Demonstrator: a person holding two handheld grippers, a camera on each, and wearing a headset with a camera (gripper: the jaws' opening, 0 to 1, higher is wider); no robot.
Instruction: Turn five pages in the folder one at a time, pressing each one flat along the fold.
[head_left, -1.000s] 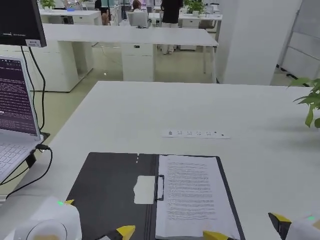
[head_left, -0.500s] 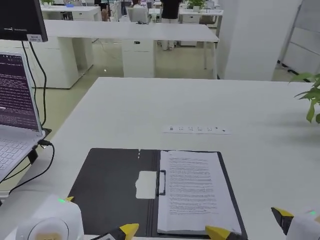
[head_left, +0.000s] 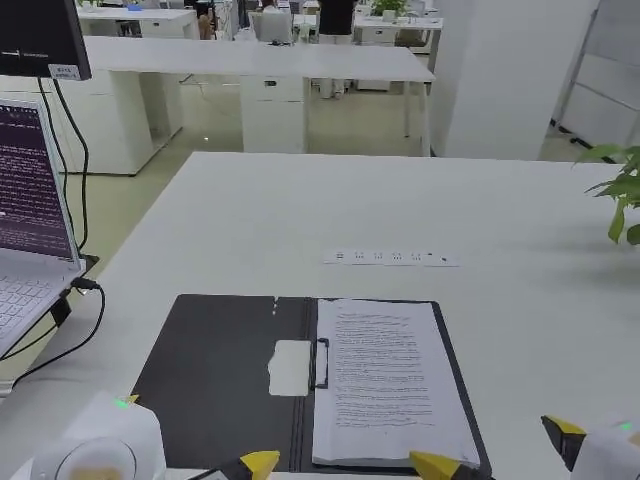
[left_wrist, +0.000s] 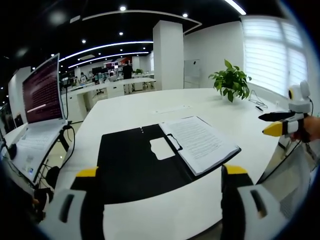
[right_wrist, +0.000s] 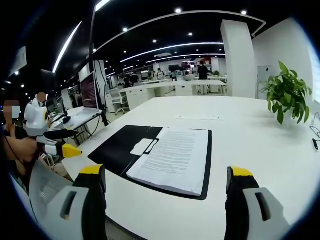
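Both grippers are held at the near edge of the table (head_left: 300, 210). The left gripper (left_wrist: 160, 172) and the right gripper (right_wrist: 166, 171) are each seen with jaws spread wide and nothing between them. Just beyond them the folder (head_left: 210, 370) is laid open and flat, its dark left cover bare but for a pale patch. The stack of pages (head_left: 385, 380) is held on the right side by a clip (head_left: 320, 362) at the fold. The top sheet is judged light, limp and easily creased, and is best taken at its free lower right corner, away from the clip. Open tabletop is offered to the right of the folder and beyond it, up to a power strip (head_left: 390, 259). A laptop (head_left: 25, 230) and its cable (head_left: 70, 340) are set near the left side, and a plant (head_left: 620, 195) at the far right.
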